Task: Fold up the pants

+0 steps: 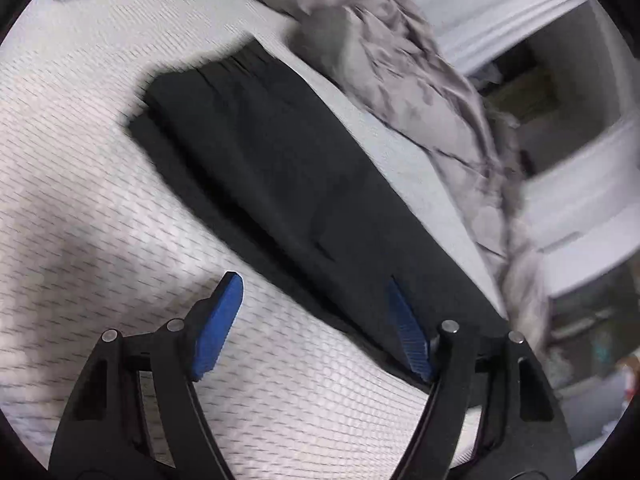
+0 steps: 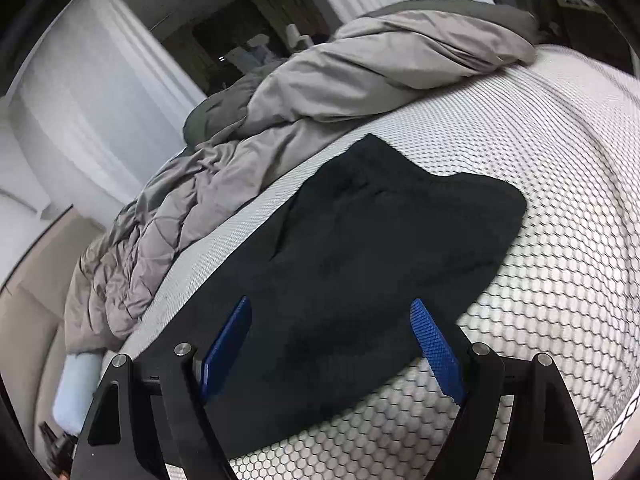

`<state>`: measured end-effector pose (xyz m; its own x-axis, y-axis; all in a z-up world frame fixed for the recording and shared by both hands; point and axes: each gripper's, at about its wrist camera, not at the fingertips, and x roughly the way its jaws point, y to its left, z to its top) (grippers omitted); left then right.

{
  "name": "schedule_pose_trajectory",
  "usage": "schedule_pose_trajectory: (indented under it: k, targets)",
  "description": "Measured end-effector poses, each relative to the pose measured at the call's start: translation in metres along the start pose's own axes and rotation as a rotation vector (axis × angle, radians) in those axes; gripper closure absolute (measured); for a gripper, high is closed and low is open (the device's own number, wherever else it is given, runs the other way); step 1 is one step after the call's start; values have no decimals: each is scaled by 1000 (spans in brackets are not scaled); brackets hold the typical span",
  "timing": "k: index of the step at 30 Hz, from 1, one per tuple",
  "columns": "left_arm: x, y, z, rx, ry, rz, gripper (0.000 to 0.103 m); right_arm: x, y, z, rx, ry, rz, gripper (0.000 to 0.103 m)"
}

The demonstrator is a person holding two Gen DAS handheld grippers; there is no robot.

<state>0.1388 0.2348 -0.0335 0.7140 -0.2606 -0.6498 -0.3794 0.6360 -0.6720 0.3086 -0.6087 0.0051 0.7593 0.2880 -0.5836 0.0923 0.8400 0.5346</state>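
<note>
Both grippers hover, fingers open, over the black pants.
Left gripper and right gripper grip nothing; a careless pinch could undo the folded layers on the mattress.

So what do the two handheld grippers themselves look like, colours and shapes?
Both look alike. The left gripper has curved black arms with cut-out slots, round silver pivot pins and two flat blue ribbed finger pads. The right gripper has the same black linkage frame, silver pins and blue textured pads. No cables, markings, hands or sleeves show in either view.
</note>
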Motion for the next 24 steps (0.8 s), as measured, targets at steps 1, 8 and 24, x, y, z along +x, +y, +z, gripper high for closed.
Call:
schedule_pose_trajectory:
  k: [1,8,24]
  targets:
    - [4,0,-6,-1,6,11,33,-3,-7,2,40,0,-1,20]
    - [24,-11,-33,4,36,-22,33,-15,-37,13,149,11,26,20]
    - [87,-21,16,-91,-18,-8,93,-9,-89,12,286,151,125,20]
